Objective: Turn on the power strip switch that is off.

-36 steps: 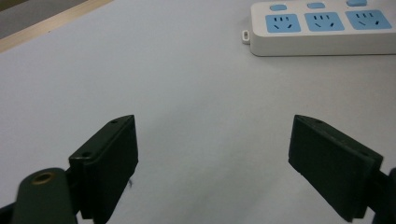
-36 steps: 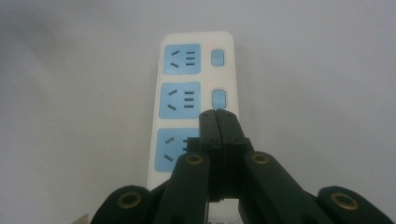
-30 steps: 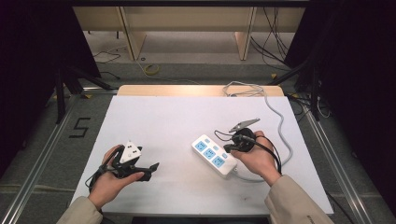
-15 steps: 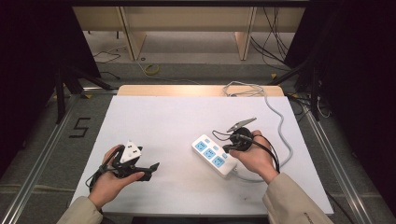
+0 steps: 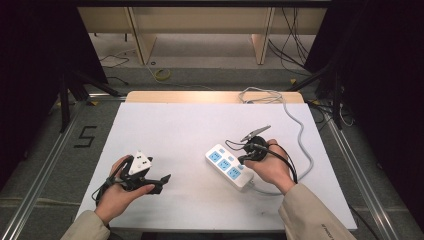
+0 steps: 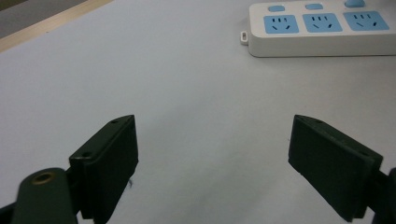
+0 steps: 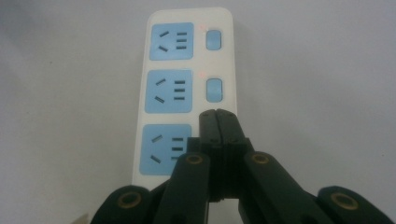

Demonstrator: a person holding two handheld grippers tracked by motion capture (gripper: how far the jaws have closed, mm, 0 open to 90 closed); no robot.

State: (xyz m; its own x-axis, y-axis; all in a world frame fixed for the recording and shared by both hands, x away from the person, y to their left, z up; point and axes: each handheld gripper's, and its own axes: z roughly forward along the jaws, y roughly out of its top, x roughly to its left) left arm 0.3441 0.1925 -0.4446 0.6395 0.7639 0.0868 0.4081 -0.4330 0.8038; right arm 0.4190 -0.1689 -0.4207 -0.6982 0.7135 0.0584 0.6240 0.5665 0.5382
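White table, power strip under closed right gripper

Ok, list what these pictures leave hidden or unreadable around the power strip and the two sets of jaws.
- Third switch of the power strip: right gripper view, covered by the shut right gripper; whether the tips press it cannot be told.
- Far end of the strip: left gripper view, cut off by the right edge.
- Where the white cable ends: high view, it runs off behind the table's far edge.
- Left gripper: high view, too small to read its jaws.
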